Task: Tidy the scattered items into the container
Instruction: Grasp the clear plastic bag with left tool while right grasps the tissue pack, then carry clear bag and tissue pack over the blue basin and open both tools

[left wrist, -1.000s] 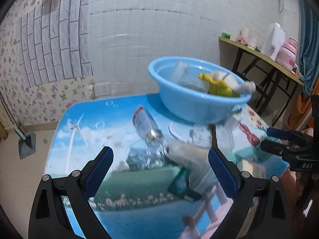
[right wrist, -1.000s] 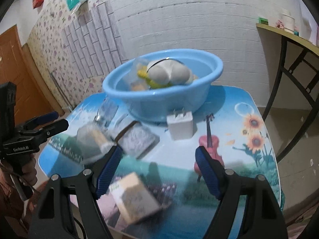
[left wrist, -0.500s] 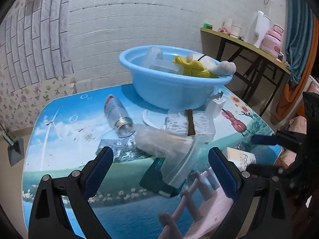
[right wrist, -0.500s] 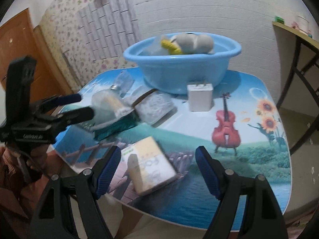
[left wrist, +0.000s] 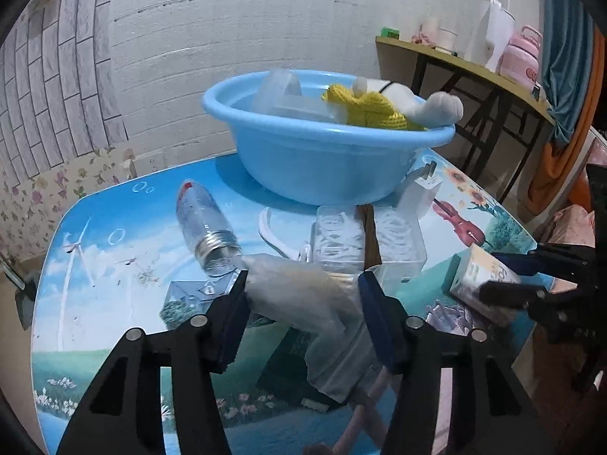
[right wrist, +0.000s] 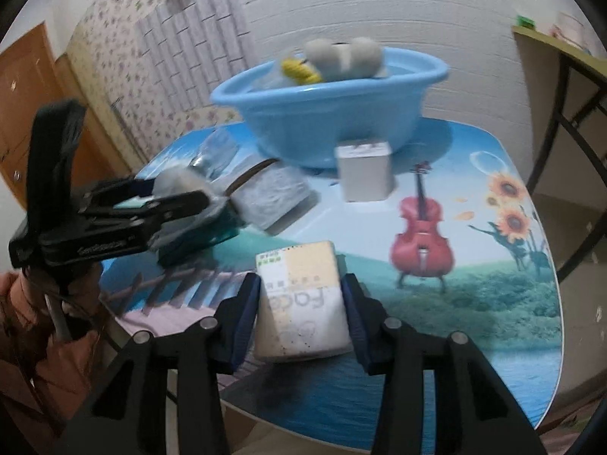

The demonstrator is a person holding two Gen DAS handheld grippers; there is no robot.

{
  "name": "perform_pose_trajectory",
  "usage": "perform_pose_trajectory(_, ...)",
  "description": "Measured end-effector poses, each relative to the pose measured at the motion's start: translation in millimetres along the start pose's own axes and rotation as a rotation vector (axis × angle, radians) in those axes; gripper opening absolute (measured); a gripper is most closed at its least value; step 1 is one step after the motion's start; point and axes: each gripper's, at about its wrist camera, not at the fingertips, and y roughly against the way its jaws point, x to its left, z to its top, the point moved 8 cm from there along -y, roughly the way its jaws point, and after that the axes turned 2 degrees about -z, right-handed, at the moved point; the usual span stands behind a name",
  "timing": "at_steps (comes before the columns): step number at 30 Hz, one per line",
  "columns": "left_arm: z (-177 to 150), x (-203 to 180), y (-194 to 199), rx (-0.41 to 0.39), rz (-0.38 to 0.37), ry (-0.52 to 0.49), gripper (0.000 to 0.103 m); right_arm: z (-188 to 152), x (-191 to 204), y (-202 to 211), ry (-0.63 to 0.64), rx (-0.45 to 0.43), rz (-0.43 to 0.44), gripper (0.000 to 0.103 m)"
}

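Left wrist view: the left tool [left wrist: 303, 292] is closing around a clear plastic bag [left wrist: 303, 303] on the worktop [left wrist: 95, 303]. The right tool [right wrist: 301, 303] is closing on a tissue pack [right wrist: 299, 303], near the blue basin [right wrist: 330, 113].

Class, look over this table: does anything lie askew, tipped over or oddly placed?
Yes. The glass jar lies on its side on the table with no lid on its threaded mouth. In the blue basin, the plush toy is heaped so high that one white paw hangs over the rim.
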Motion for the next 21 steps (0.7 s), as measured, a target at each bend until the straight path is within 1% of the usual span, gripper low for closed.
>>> perform_pose_trajectory(6, 3, 5, 28, -0.045, 0.014, 0.011, 0.054, 3, -14, 6, -0.04, -0.027, -0.018, 0.043)
perform_pose_trajectory(10, 4, 9, 47, -0.074, 0.033, 0.012, 0.054, 3, -16, 5, -0.051, -0.025, -0.029, 0.043)
perform_pose_trajectory(16, -8, 26, 52, -0.065, 0.085, 0.046, 0.055, 0, -20, 1, -0.07, 0.002, -0.055, 0.043)
perform_pose_trajectory(21, -21, 32, 41, -0.022, 0.088, 0.07, 0.055, 0, -19, 1, -0.065, 0.006, -0.066, 0.043)
